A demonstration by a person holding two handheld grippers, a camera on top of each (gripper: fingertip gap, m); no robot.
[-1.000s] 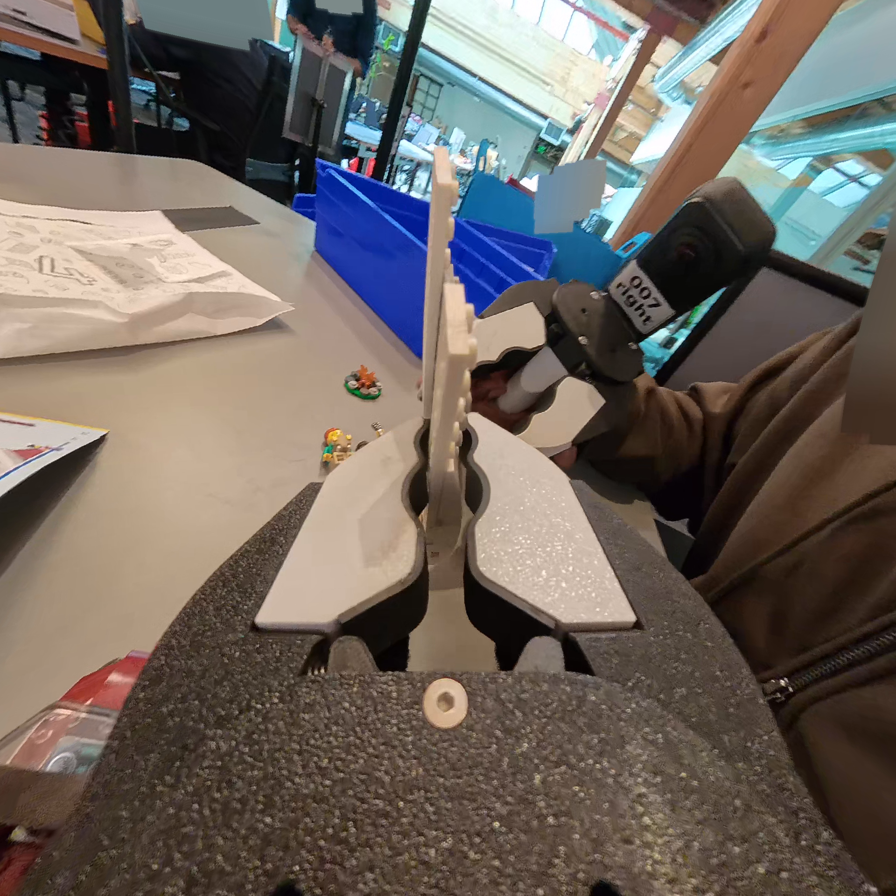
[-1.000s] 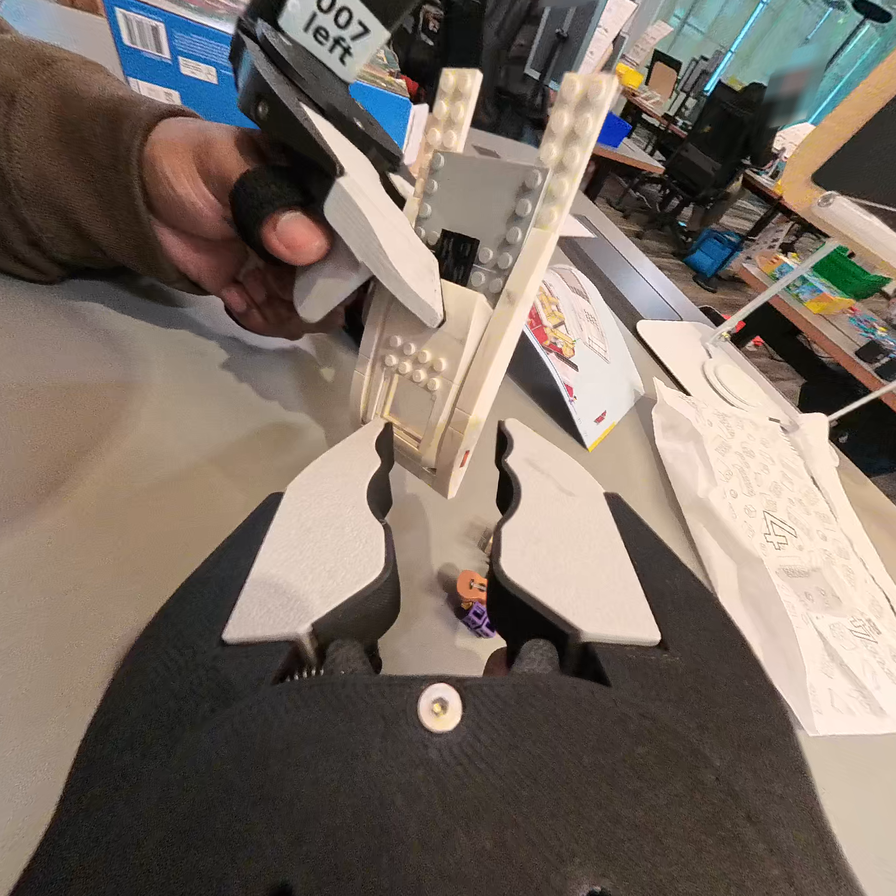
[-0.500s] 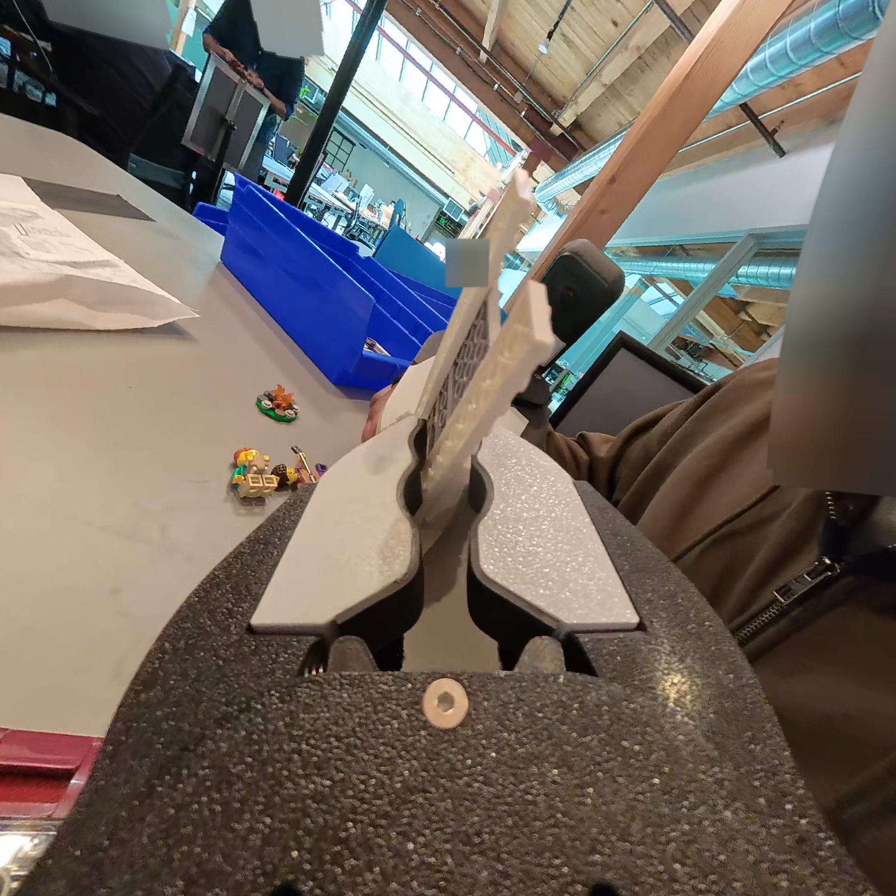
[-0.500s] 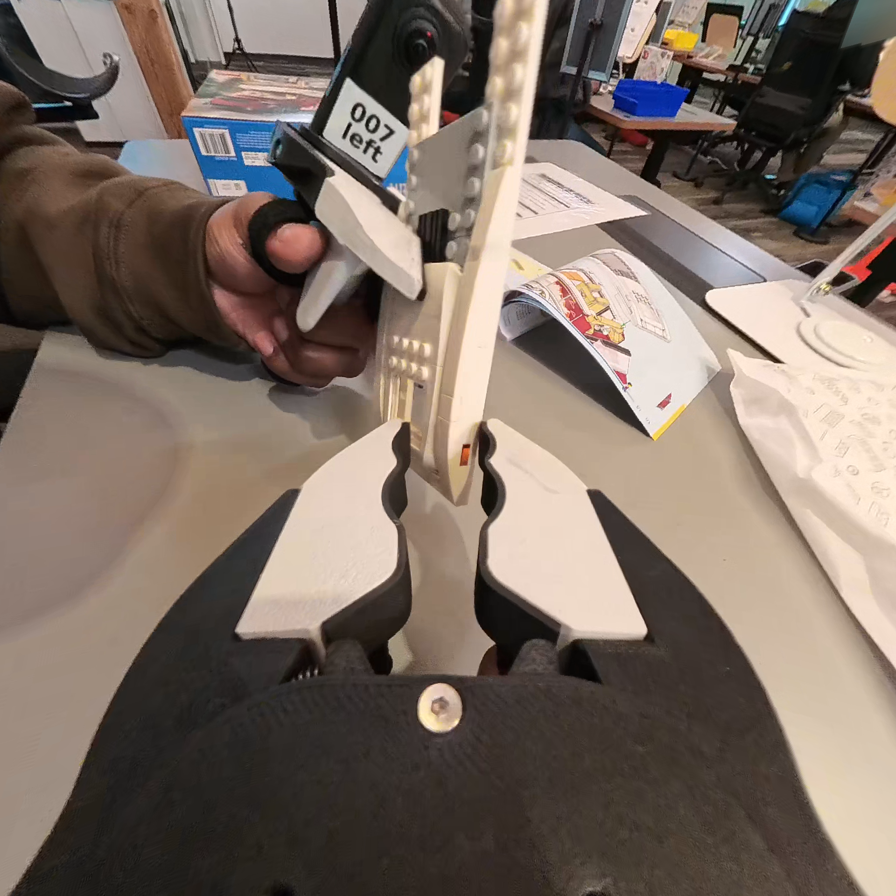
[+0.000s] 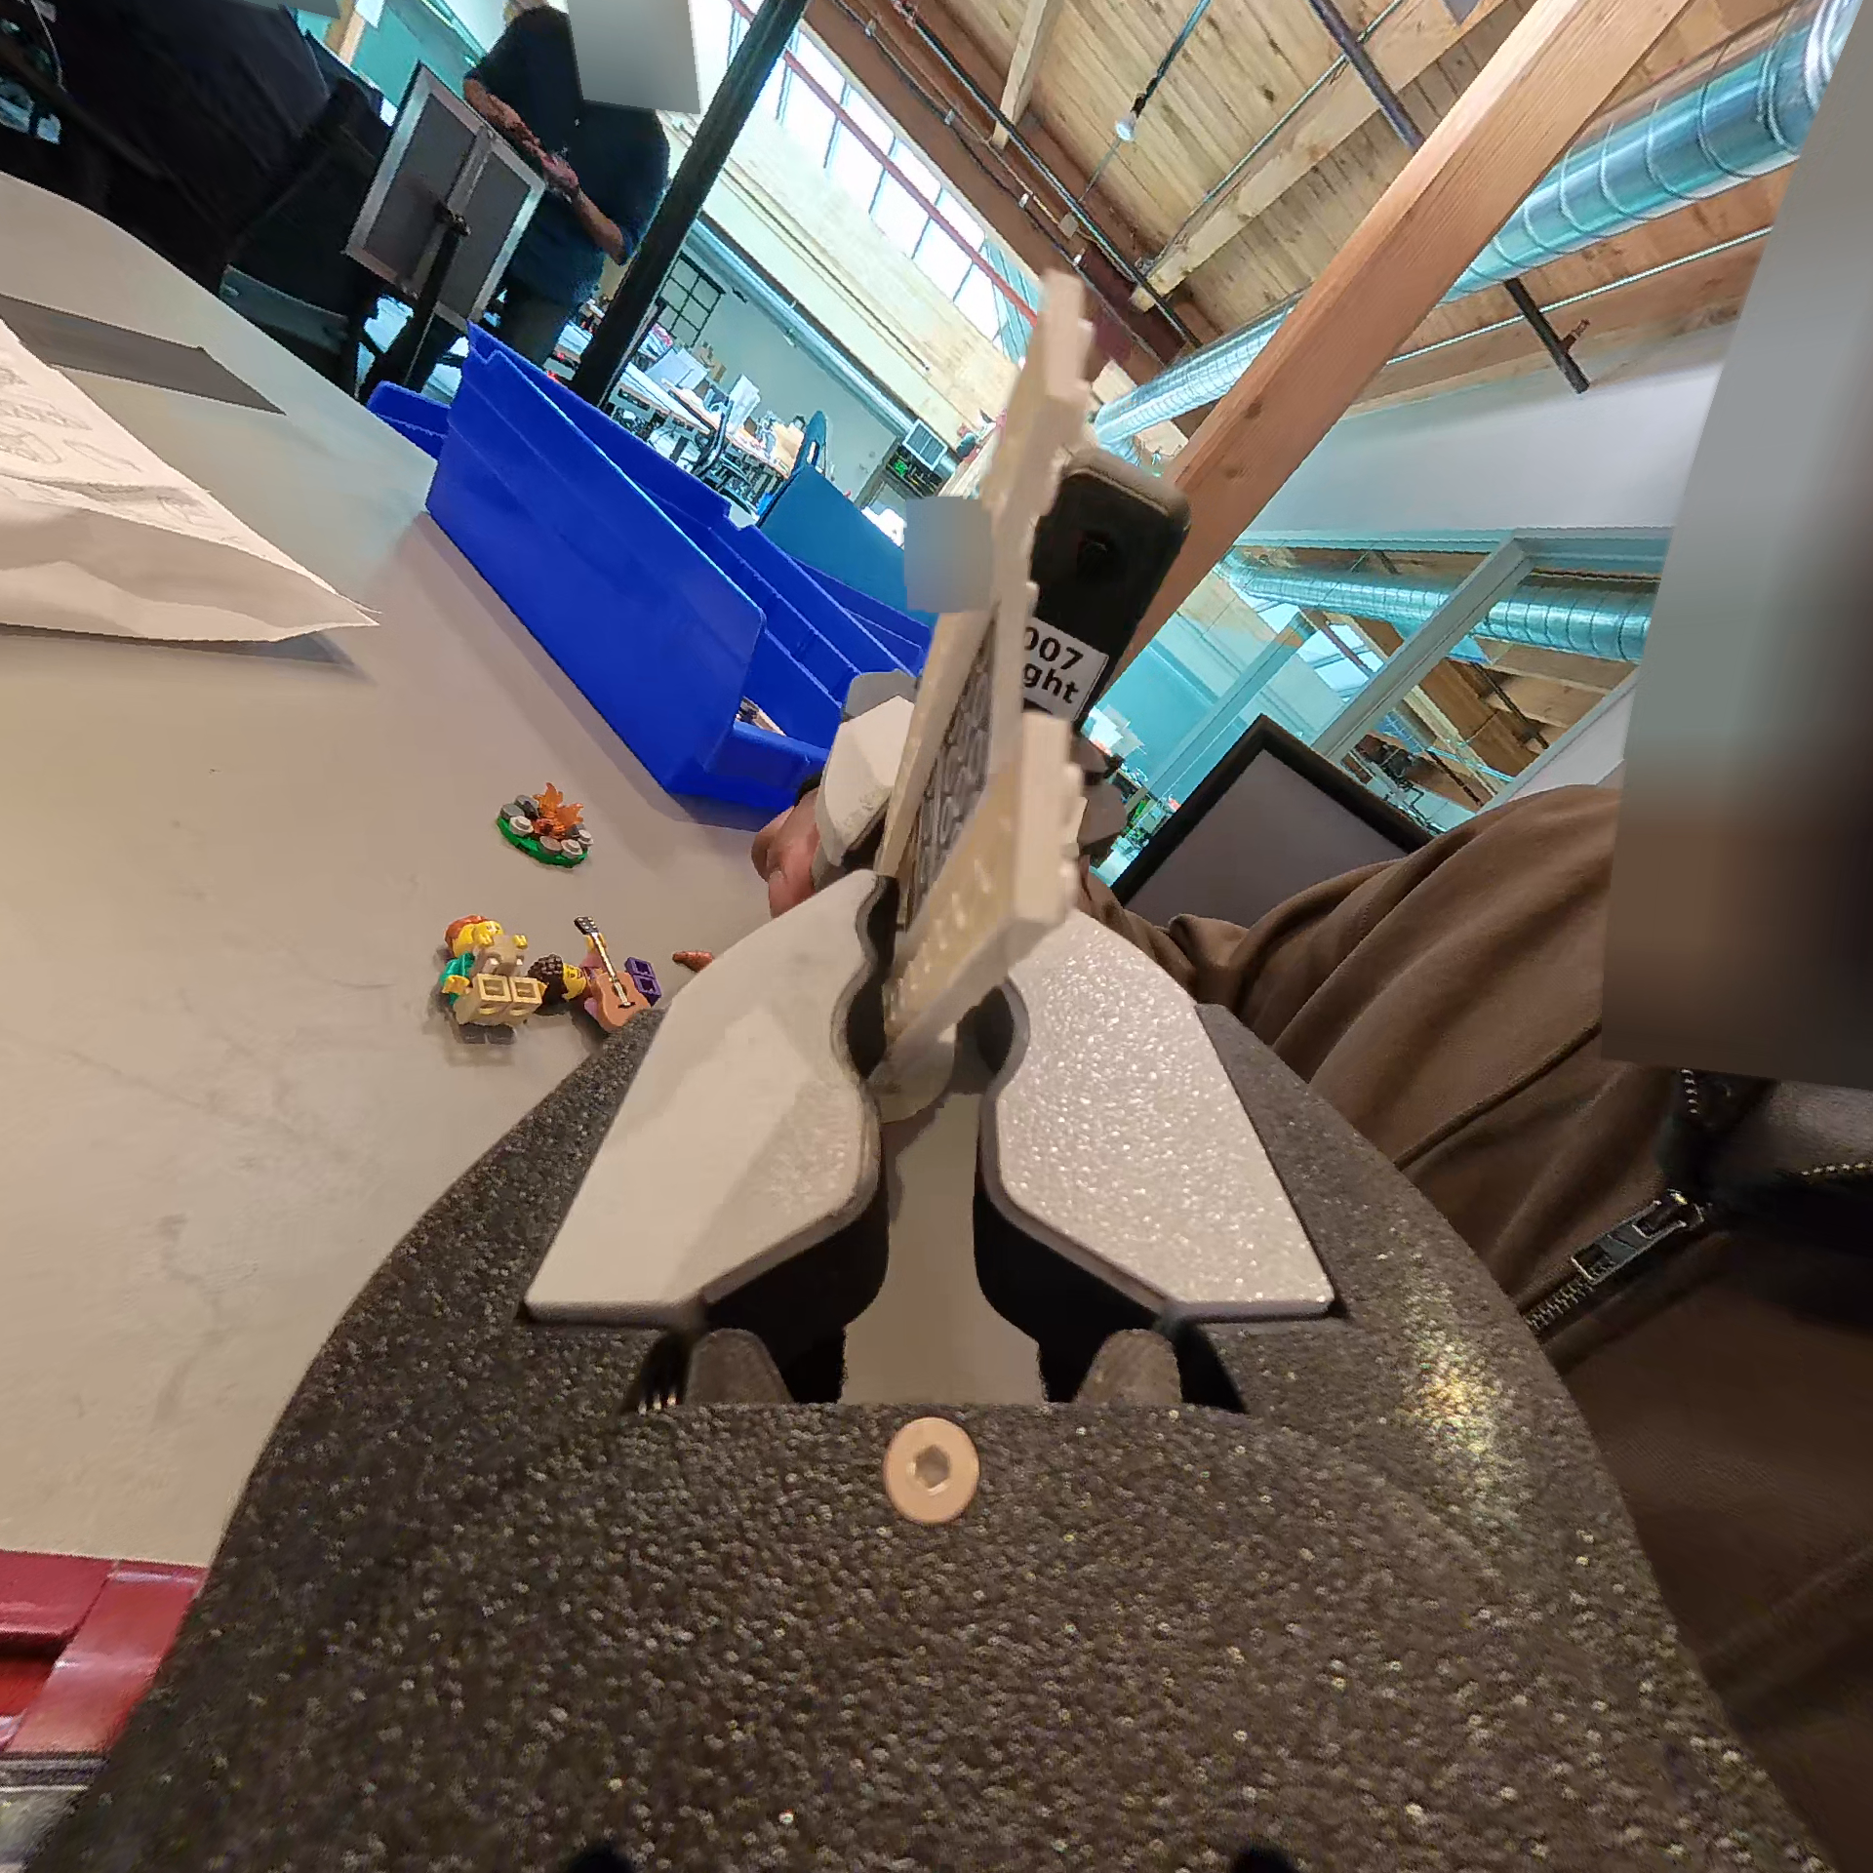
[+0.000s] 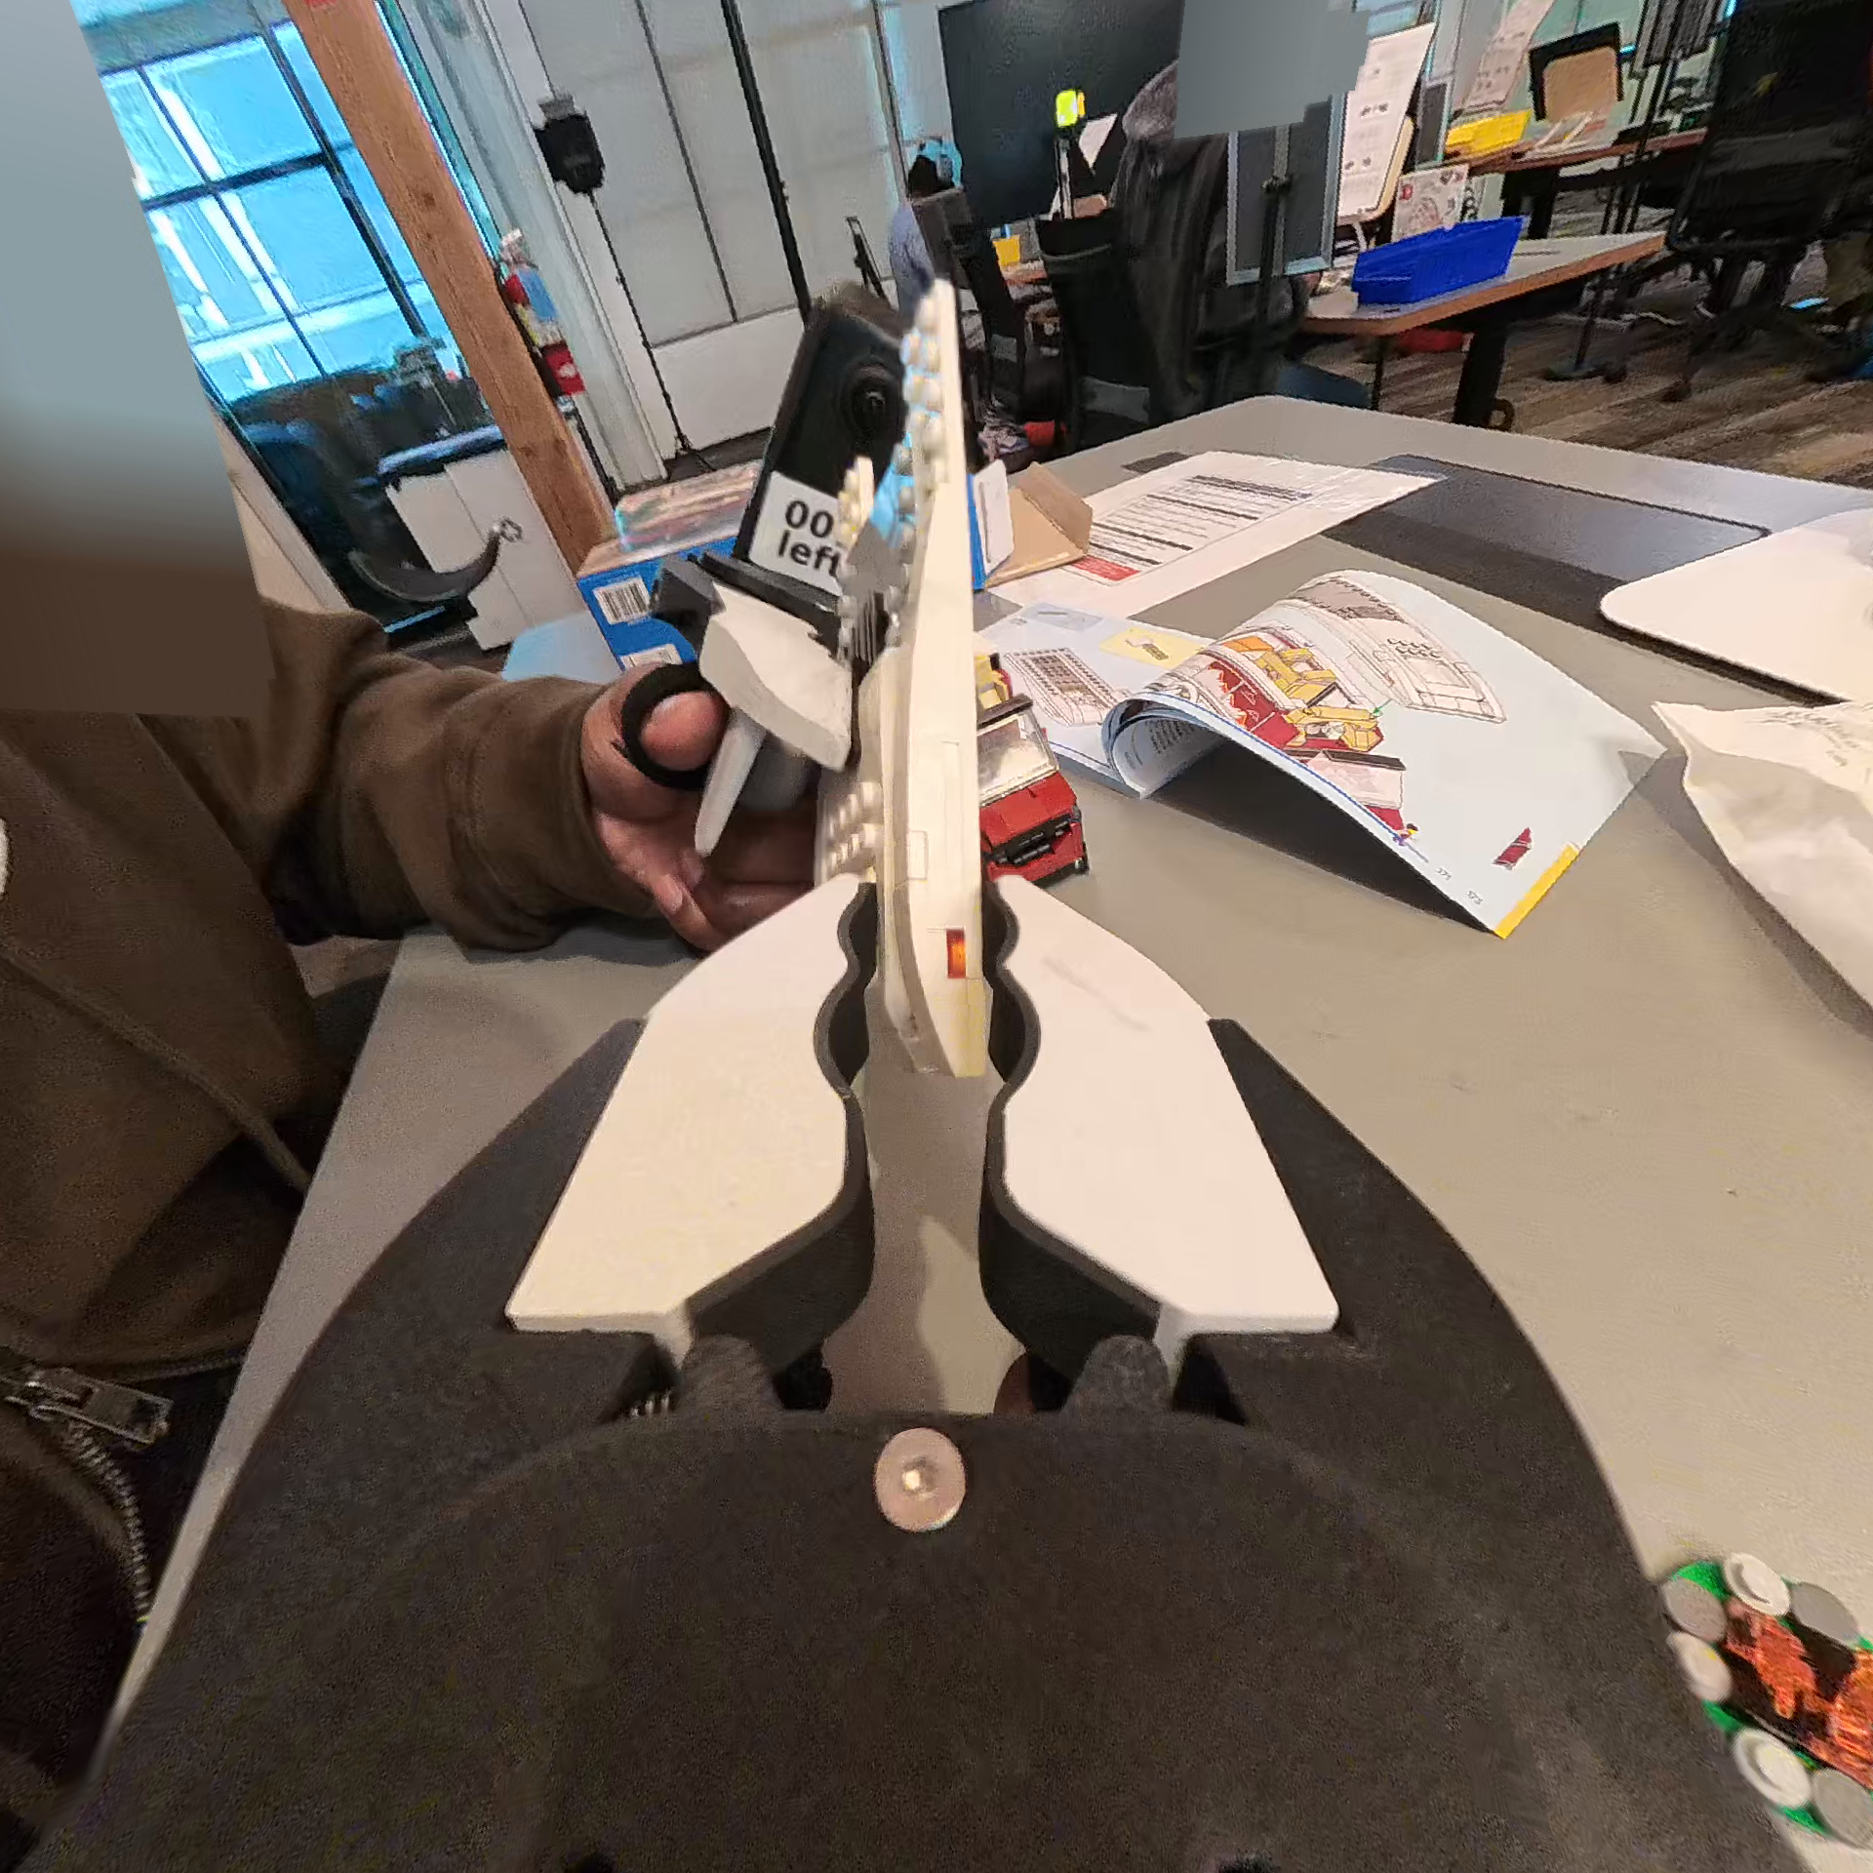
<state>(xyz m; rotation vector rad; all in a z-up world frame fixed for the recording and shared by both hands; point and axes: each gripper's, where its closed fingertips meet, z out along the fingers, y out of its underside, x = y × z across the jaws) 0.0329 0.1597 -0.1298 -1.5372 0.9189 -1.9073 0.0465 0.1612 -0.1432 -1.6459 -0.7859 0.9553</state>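
My left gripper is shut on a white brick assembly of studded plates, which stands tilted to the right above the grey table. My right gripper is shut on the lower end of the same assembly, with both pads against its sides. In the right wrist view one of the left gripper's fingers presses on the assembly higher up, with a hand behind it. In the left wrist view one of the right gripper's fingers shows behind the assembly.
Minifigures with a small guitar and a campfire piece lie on the table by blue bins and a paper bag. A red brick vehicle, an open booklet and a blue box lie beyond. The grippers are tip to tip, or close to it.
My right gripper has shut onto the lower end of the assembly, which it stood open around a second ago. Both grippers have turned, and the assembly now shows edge-on and tilted.
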